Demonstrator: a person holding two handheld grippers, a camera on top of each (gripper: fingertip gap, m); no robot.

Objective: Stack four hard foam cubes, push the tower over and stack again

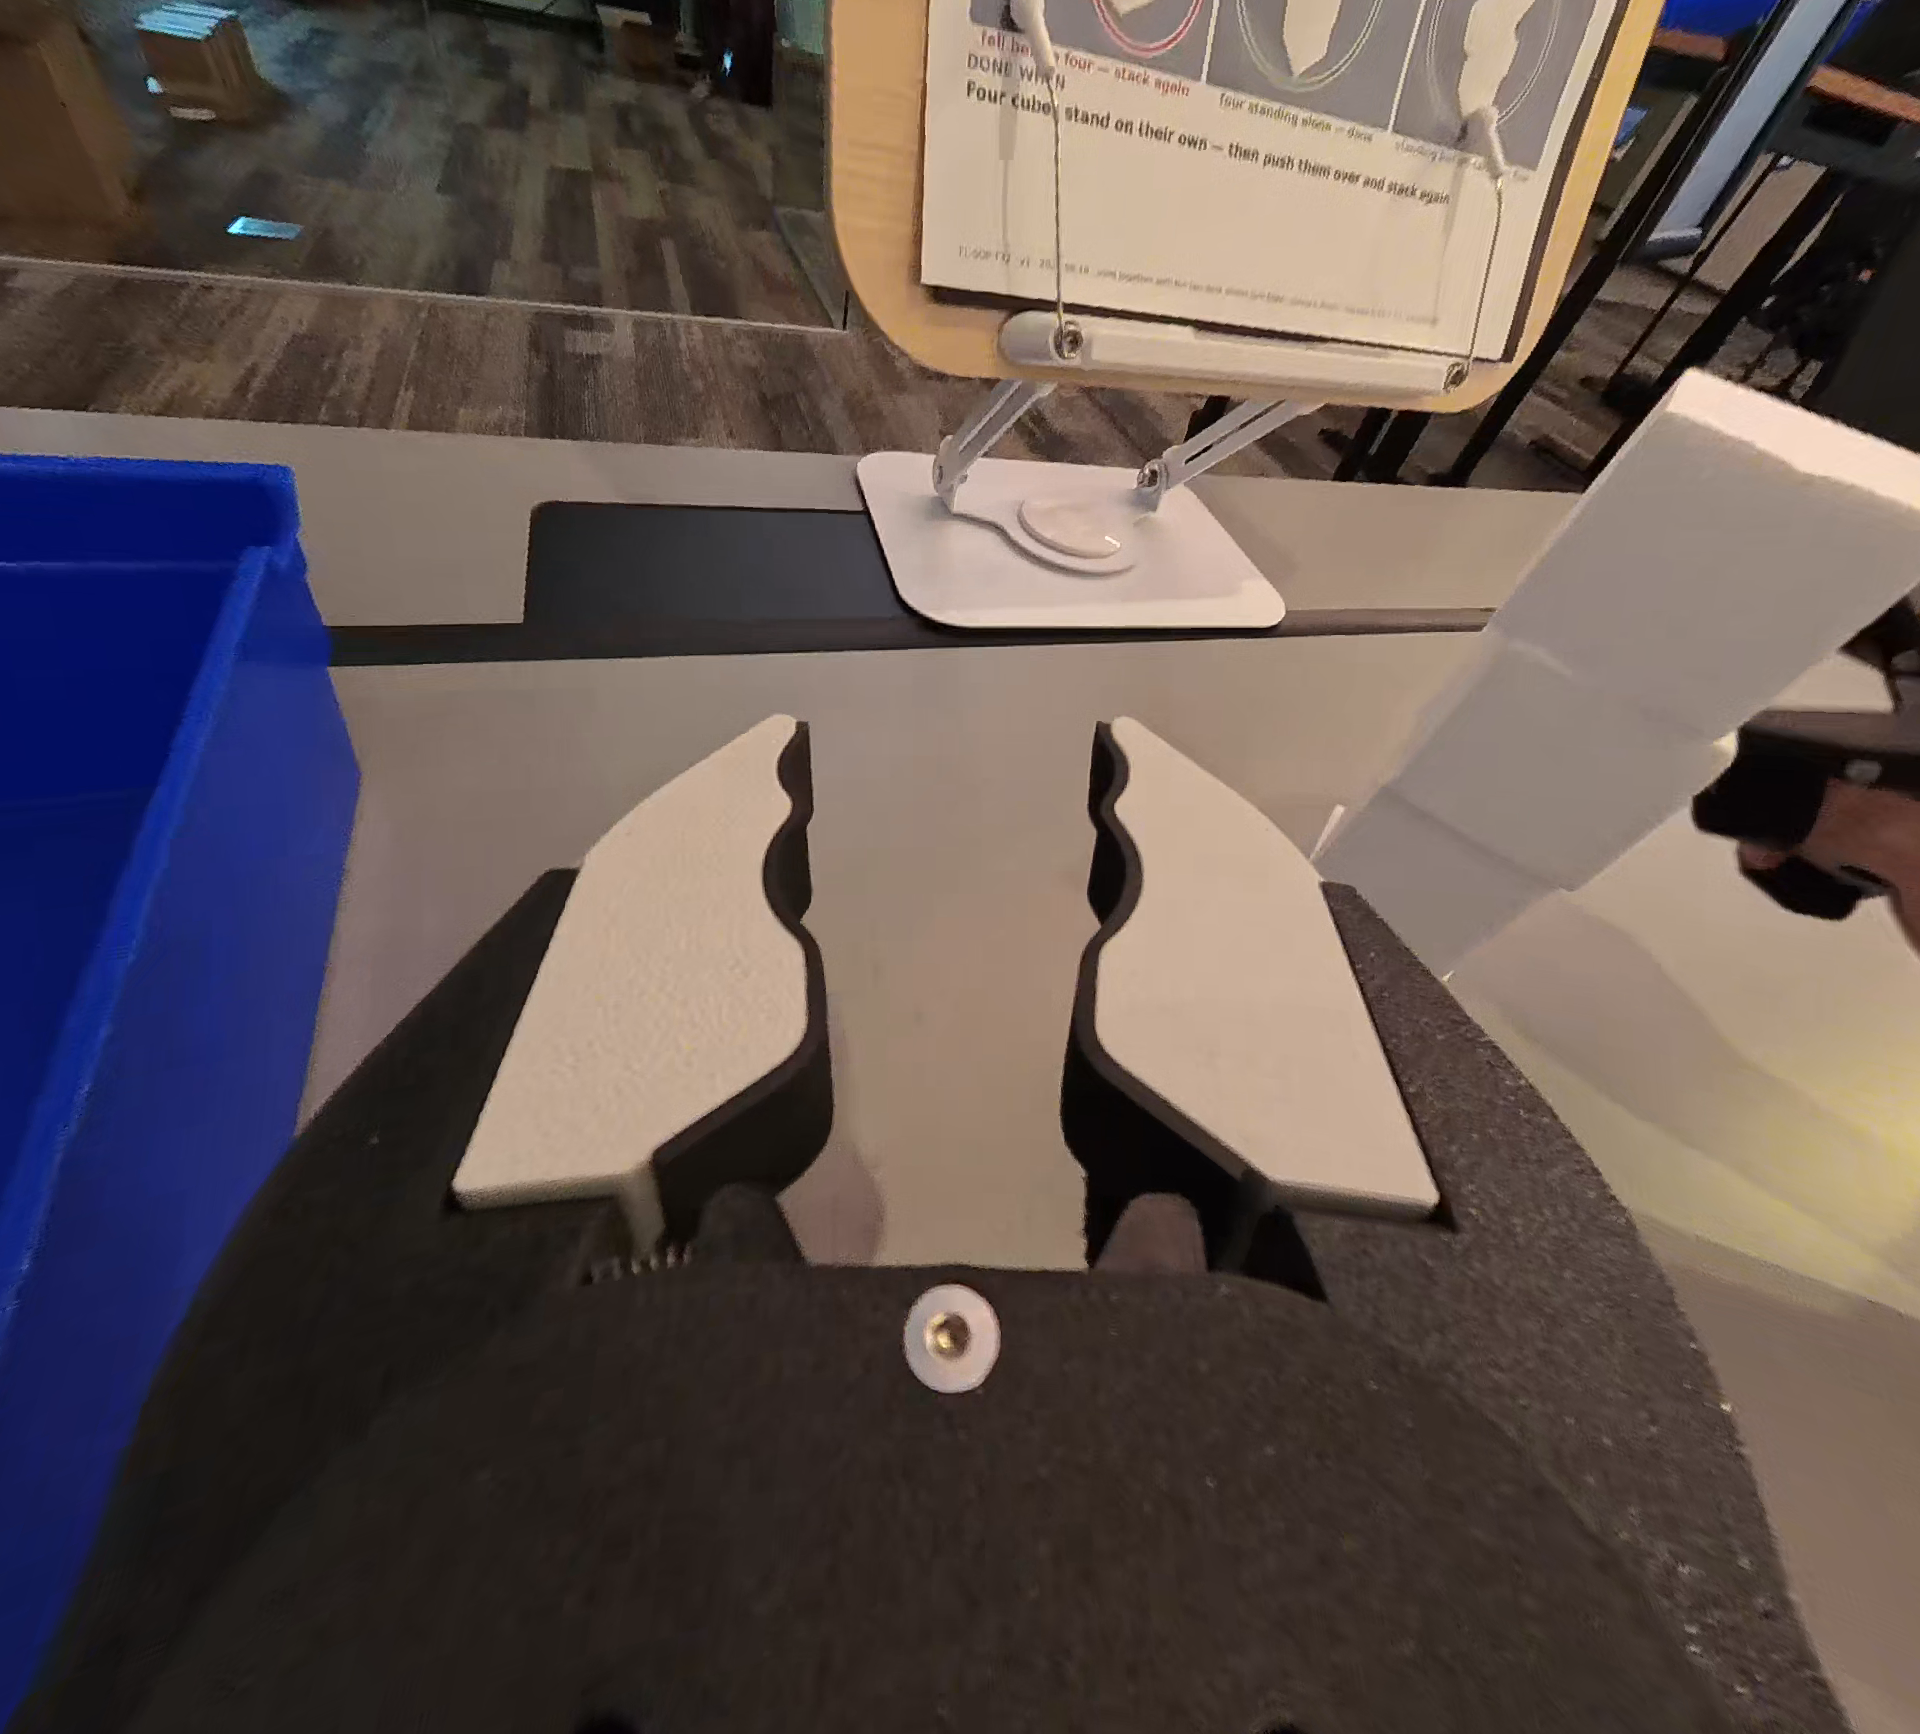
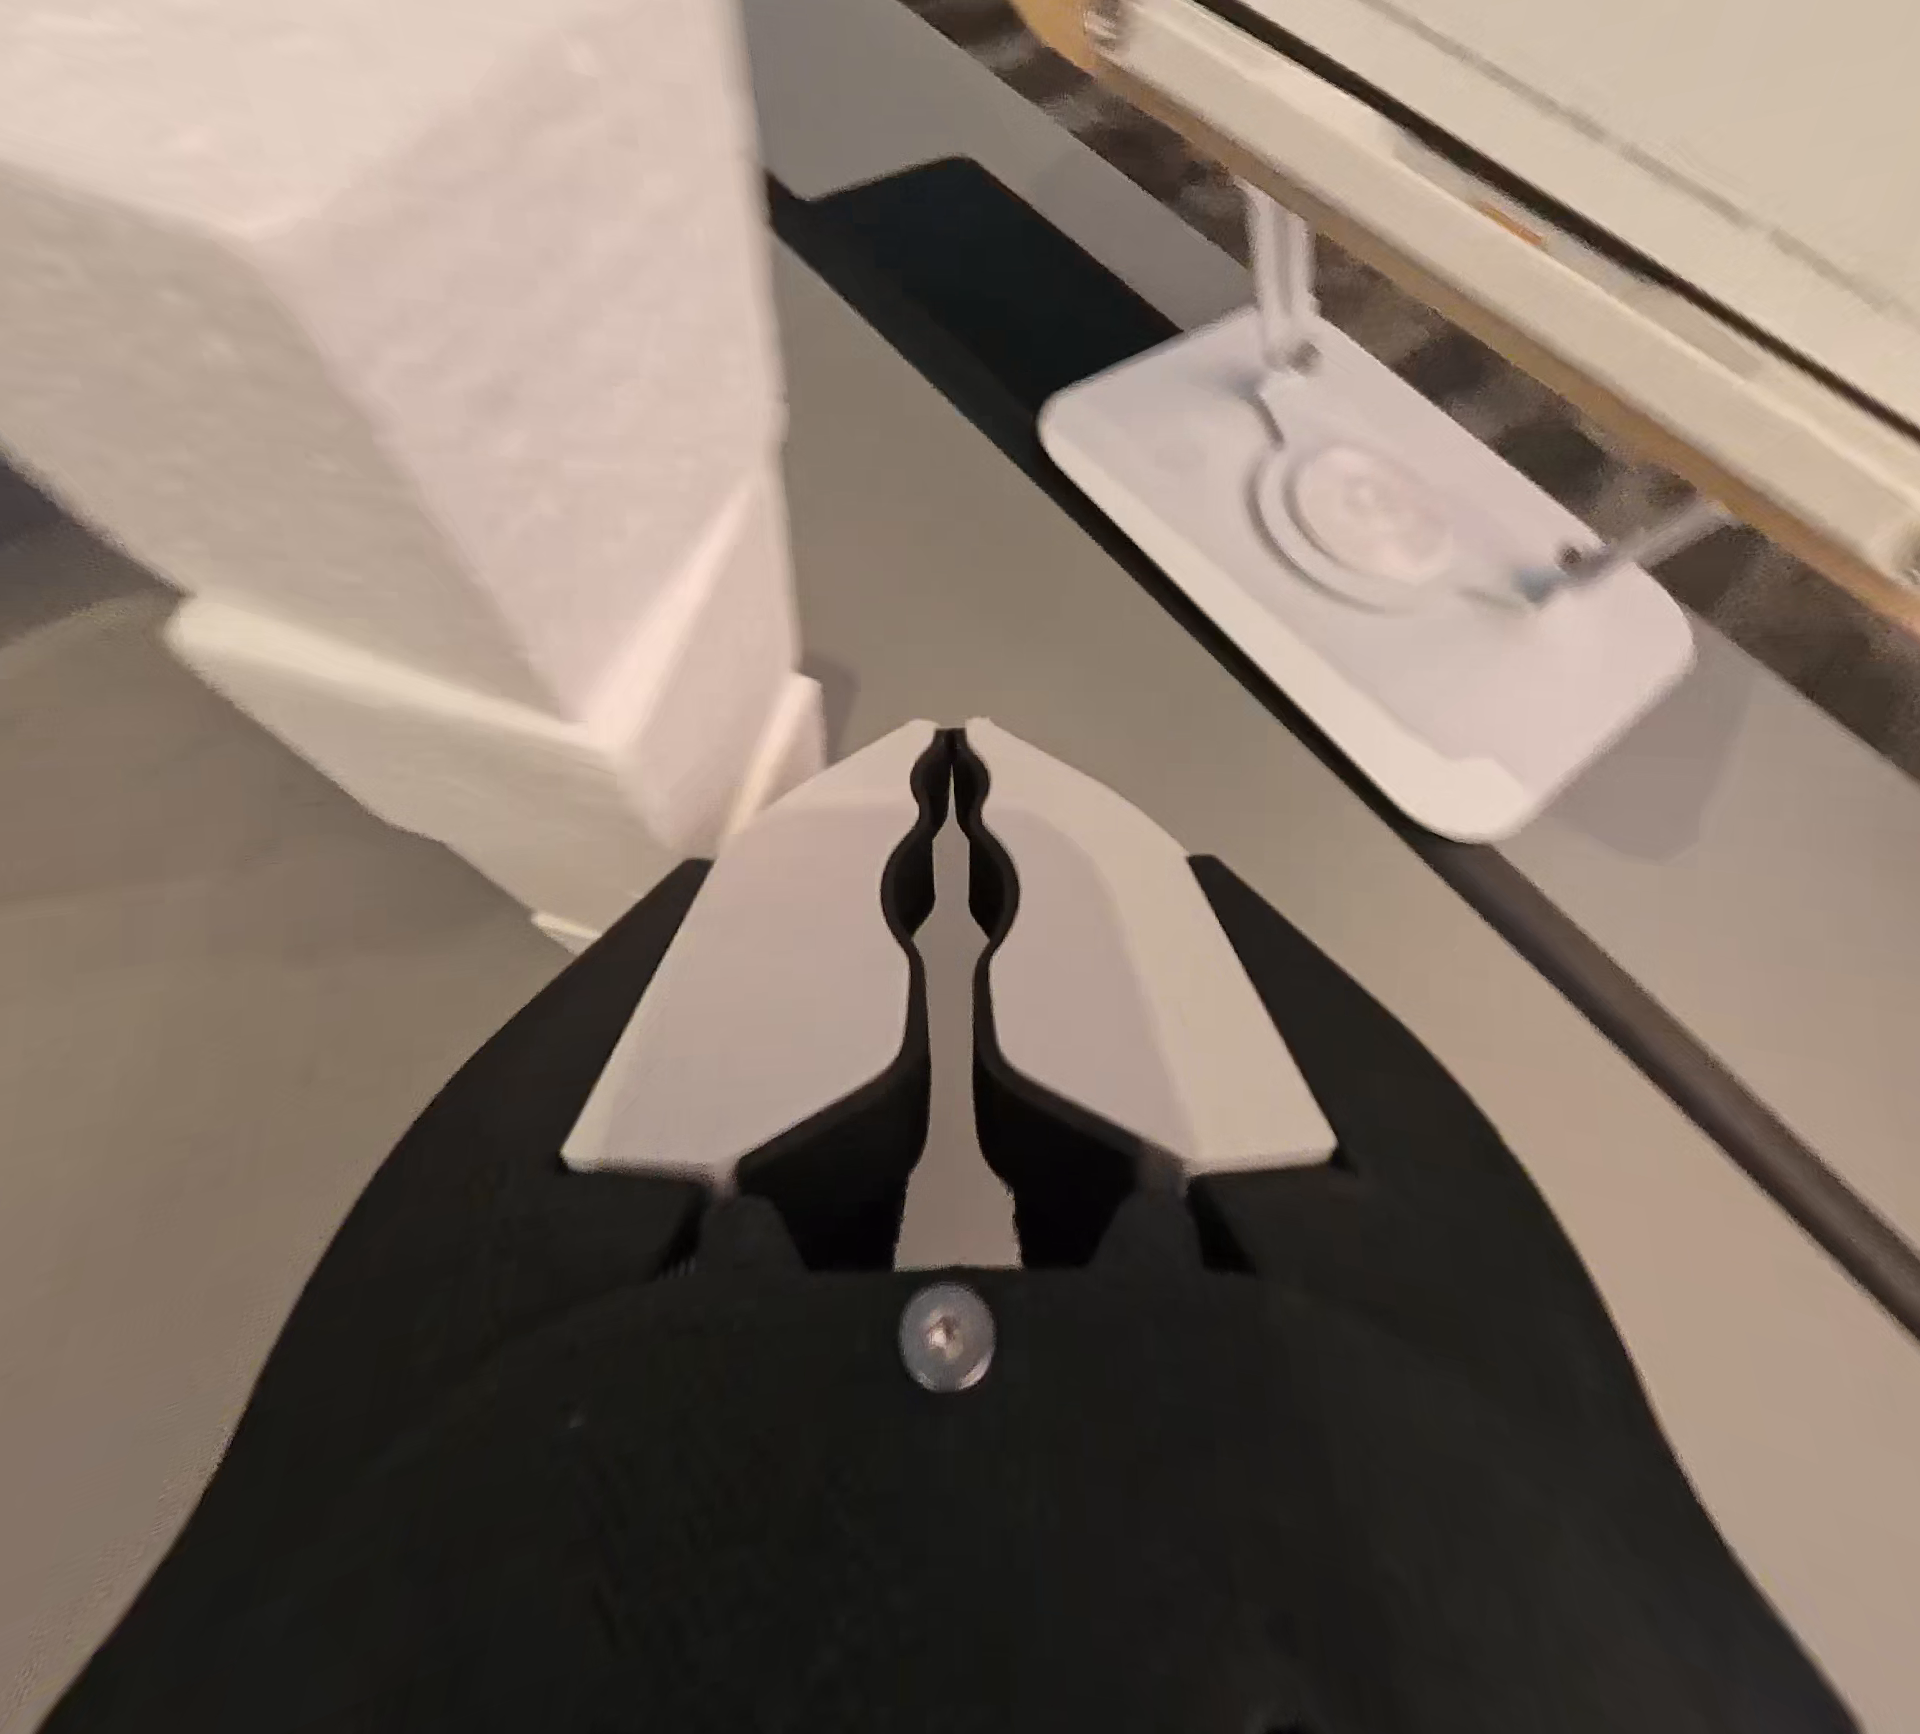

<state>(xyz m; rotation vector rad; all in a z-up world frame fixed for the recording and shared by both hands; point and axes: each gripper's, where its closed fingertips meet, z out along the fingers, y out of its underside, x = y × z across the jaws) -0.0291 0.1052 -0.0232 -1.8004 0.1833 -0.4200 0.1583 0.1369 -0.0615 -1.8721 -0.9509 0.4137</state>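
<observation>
The left tongs point(image 1: 951, 734) point forward and level, fingers point(image 1: 665, 967) spread wide with nothing between them. The right tongs point(image 2: 953, 734) tilt downward, tips pressed together, empty; in the left wrist view they point(image 1: 1808, 811) show dark at the right edge.

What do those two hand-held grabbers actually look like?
Both look alike: the left gripper and the right gripper each have a rough black body, one silver screw in a white washer, and two pale grey jaws with wavy black inner edges.
</observation>
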